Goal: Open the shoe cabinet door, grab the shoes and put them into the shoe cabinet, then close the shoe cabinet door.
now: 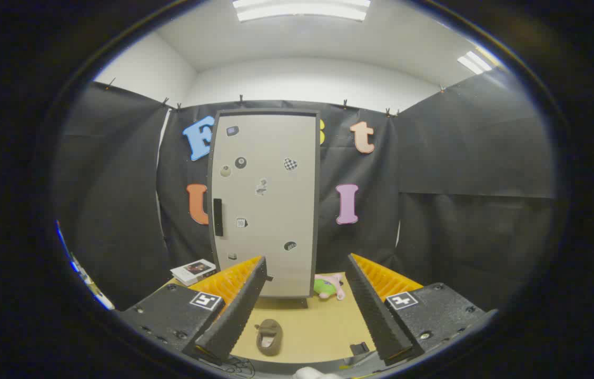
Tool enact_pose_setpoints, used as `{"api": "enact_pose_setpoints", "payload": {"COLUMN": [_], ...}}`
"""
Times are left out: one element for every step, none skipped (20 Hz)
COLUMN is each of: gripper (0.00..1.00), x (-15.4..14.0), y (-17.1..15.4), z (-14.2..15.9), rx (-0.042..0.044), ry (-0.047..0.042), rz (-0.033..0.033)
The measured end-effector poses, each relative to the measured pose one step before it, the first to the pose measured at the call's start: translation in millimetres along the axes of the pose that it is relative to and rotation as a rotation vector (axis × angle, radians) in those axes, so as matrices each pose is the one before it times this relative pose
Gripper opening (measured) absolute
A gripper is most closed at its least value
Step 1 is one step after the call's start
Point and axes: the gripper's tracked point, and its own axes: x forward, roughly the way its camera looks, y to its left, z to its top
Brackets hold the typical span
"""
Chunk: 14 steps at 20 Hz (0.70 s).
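While tool point(305, 310) gapes, shoe point(269, 337) on table point(323, 331)

Stickers point(240, 162) on cabinet door point(265, 210) too small to identify.

Brightness: the booth is evenly and well lit; no dim corner is seen.
Light source: two ceiling light panels point(301, 9) are seen, one right above the cabinet and a smaller one off to one side; both are overexposed to plain white.
Shadows: only a soft, short shadow is cast under the shoe point(269, 337) on the surface point(313, 329); the cabinet door point(264, 202) is lit flat, without glare.
Distortion: straight lines are bent by the fisheye lens; the cabinet sides are bowed and the walls are curved.
Focus: the middle is sharp; the fingers point(305, 308), spread wide apart and holding nothing, are slightly soft at their near ends.
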Motion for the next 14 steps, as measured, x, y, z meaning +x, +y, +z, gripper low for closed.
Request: {"api": "enact_pose_setpoints", "payload": {"gripper": [0.99, 0.99, 0.98, 0.98, 0.98, 0.98, 0.98, 0.98, 0.99, 0.98, 0.99, 0.98, 0.98, 0.98], "x": [0.25, -1.57, 1.32, -0.66, 0.99, 0.92, 2.97, -1.4, 3.47, 1.11, -0.12, -1.79, 1.87, 2.33], "y": [1.32, 0.74, 1.93, 1.89, -0.37, -0.09, 1.7, -0.77, 0.24, 2.64, 2.41, -0.23, 1.23, 2.23], "z": [2.91, 2.55, 0.21, -1.11, -0.08, -1.41, -1.01, -3.43, 1.72, -1.23, -0.17, -0.7, 0.81, -1.44], "rx": [0.00047, 0.00682, 0.00341, 0.00248, 0.00042, 0.00209, 0.00364, 0.0046, 0.0053, 0.00613, 0.00487, 0.0011, -0.00022, 0.00064], "ry": [-0.006, -0.00482, 0.00095, 0.00207, 0.0043, 0.00418, 0.00767, 0.00675, 0.00559, 0.00633, 0.00469, 0.00058, 0.00161, -0.00012], "rz": [-0.00328, -0.00177, 0.00232, -0.00127, -0.00228, -0.00067, -0.0012, -0.00541, 0.00025, -0.00133, -0.00221, -0.0048, -0.00485, -0.00017]}}
